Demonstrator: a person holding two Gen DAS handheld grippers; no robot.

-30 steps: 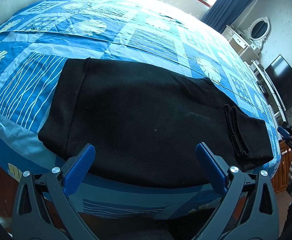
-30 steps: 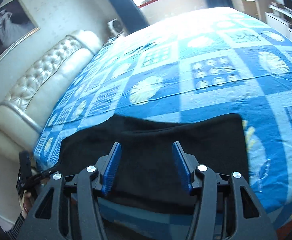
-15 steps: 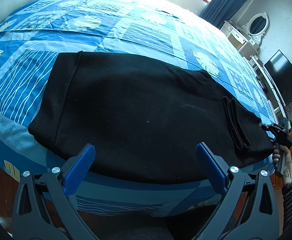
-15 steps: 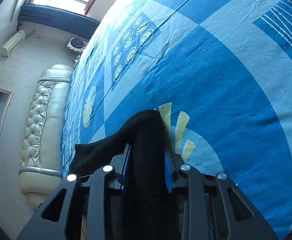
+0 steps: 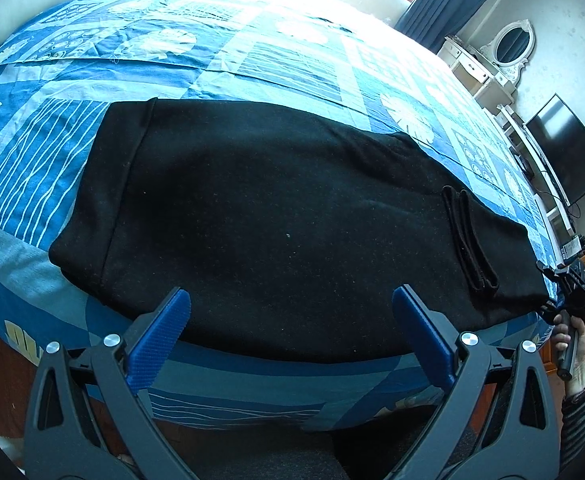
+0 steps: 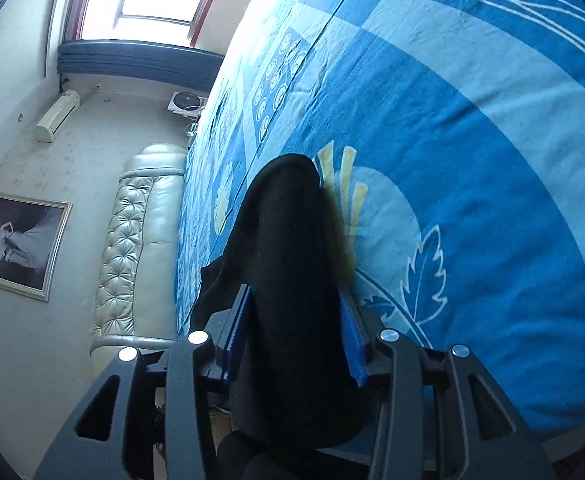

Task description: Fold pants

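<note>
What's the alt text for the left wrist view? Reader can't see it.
Black pants lie flat across a blue patterned bedspread, with the open left hand-held gripper above their near edge, gripping nothing. At far right a person's hand has the right hand-held gripper at the pants' end. A dresser with an oval mirror and a dark TV stand behind.

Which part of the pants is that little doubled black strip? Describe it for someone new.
On the blue patterned bedspread lie the black pants, spread flat. Near their right-hand end, toward the TV side, a narrow folded band crosses the fabric. It alone stands raised as two ridges on otherwise smooth cloth.
</note>
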